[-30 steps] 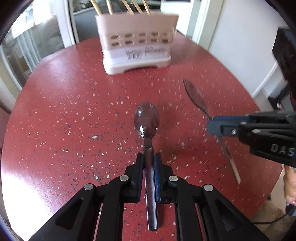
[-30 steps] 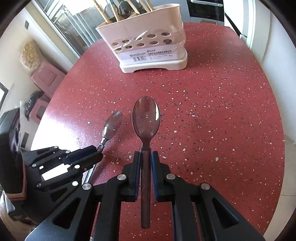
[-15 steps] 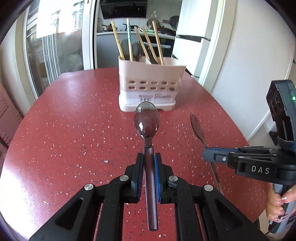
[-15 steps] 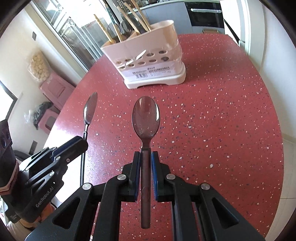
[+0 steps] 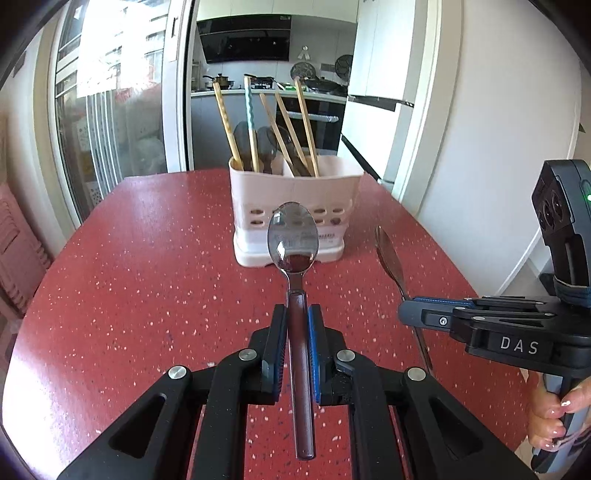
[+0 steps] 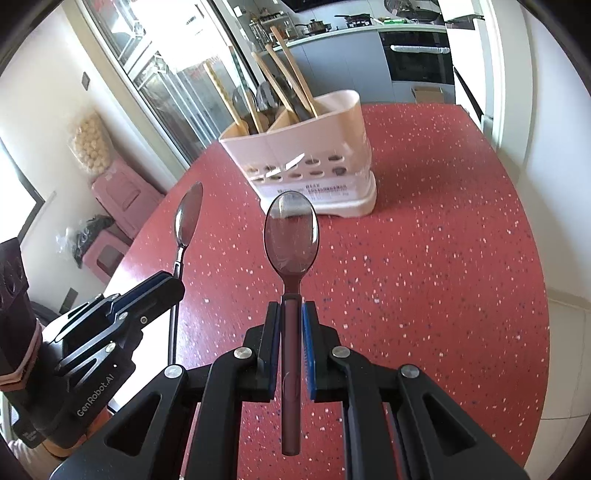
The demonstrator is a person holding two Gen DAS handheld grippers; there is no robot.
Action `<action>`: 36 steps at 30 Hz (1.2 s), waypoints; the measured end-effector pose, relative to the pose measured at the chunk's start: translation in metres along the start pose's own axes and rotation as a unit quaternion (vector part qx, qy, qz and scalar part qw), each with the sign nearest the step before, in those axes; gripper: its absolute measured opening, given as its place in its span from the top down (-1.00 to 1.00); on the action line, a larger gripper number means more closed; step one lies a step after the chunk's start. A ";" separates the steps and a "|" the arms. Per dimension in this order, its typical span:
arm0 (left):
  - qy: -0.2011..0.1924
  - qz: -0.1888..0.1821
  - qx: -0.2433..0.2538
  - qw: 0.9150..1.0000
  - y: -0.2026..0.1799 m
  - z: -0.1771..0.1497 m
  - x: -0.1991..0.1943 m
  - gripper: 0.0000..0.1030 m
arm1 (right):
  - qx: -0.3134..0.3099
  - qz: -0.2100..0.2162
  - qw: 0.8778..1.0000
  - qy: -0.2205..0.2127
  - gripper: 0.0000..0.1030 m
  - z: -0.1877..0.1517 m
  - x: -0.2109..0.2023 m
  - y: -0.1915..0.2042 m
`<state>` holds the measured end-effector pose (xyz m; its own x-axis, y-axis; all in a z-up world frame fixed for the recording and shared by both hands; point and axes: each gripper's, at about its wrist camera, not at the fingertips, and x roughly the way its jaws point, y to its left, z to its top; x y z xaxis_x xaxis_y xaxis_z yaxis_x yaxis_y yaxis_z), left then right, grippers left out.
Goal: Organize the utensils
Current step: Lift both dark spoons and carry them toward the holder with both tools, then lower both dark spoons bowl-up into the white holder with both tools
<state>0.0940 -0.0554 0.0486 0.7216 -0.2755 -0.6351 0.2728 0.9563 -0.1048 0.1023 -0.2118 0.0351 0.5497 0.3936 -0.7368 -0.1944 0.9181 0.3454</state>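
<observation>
My left gripper point(image 5: 296, 314) is shut on the handle of a metal spoon point(image 5: 293, 240), bowl pointing forward, held above the red table point(image 5: 147, 280). My right gripper point(image 6: 290, 312) is shut on a second spoon point(image 6: 291, 236) the same way. Each gripper shows in the other's view: the right one point(image 5: 406, 315) with its spoon point(image 5: 388, 258), the left one point(image 6: 173, 286) with its spoon point(image 6: 188, 218). A pale pink utensil holder point(image 5: 295, 206), also in the right wrist view point(image 6: 314, 170), stands ahead, holding chopsticks and spoons.
The table's right edge runs close to a white wall point(image 5: 498, 147). A glass sliding door point(image 5: 110, 110) and pink bins point(image 6: 122, 199) are on the left. A kitchen counter point(image 6: 369, 33) lies behind the table.
Both grippers have risen and tilted up, each still holding its spoon. The holder now sits lower in both views and more of the kitchen shows behind it.
</observation>
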 end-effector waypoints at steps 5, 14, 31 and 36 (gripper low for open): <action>-0.023 0.009 -0.012 1.000 0.007 0.014 -0.002 0.21 | -0.002 0.004 1.000 -0.013 0.76 0.016 -0.002 0.000; -0.056 0.020 -0.028 0.998 0.023 0.050 0.000 0.21 | -0.002 0.009 0.999 -0.046 0.76 0.048 -0.010 0.000; -0.130 0.020 -0.062 0.989 0.049 0.138 0.038 0.21 | 0.001 0.020 0.994 -0.111 0.76 0.135 -0.009 -0.014; -0.140 0.021 -0.067 0.988 0.049 0.153 0.058 0.21 | -0.012 0.018 0.990 -0.138 0.76 0.161 -0.006 -0.015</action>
<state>0.2461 -0.0396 0.1241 0.8837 -0.2329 -0.4059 0.1654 0.9668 -0.1946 0.2331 -0.2349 0.1280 0.7419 0.4016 -0.5369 -0.2355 0.9058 0.3522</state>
